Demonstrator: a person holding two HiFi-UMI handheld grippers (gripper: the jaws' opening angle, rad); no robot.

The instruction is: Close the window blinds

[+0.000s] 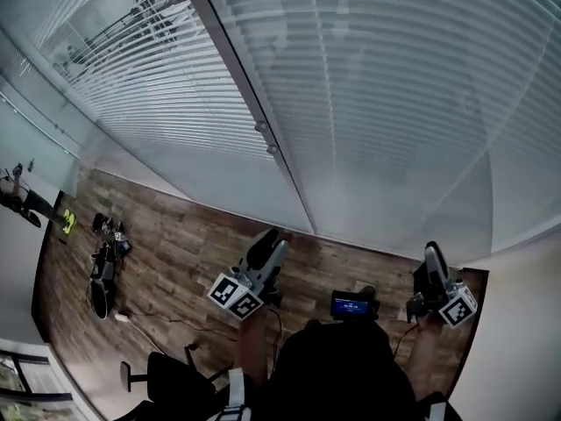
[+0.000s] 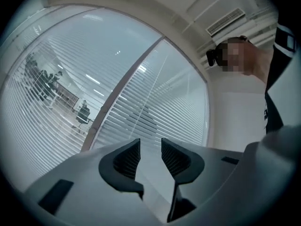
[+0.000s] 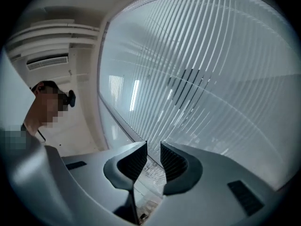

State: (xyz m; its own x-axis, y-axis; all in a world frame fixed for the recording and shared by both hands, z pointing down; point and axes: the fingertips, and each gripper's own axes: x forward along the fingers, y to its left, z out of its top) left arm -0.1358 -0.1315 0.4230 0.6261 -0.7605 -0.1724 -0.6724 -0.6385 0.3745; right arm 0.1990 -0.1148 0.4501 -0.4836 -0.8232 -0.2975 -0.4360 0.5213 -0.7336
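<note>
White slatted blinds (image 1: pixel 386 86) cover the big window ahead; they also fill the left gripper view (image 2: pixel 141 117) and the right gripper view (image 3: pixel 202 88). A grey frame post (image 1: pixel 250 103) with two small knobs (image 1: pixel 266 138) divides the panes. The left pane's slats (image 1: pixel 131 77) let a railing outside show through. My left gripper (image 1: pixel 267 239) (image 2: pixel 150 142) hangs low over the floor, short of the blinds, open with nothing between its jaws. My right gripper (image 1: pixel 431 251) (image 3: pixel 153 147) is also low, pointing up at the blinds, jaws slightly apart and empty.
Wood floor (image 1: pixel 184 235) runs along the window's foot. Black gear and cables (image 1: pixel 103 270) lie at the left, and a black chair (image 1: pixel 166 375) stands close by my left side. A white wall (image 1: pixel 526 323) closes the right. A ceiling vent (image 2: pixel 225 21) is overhead.
</note>
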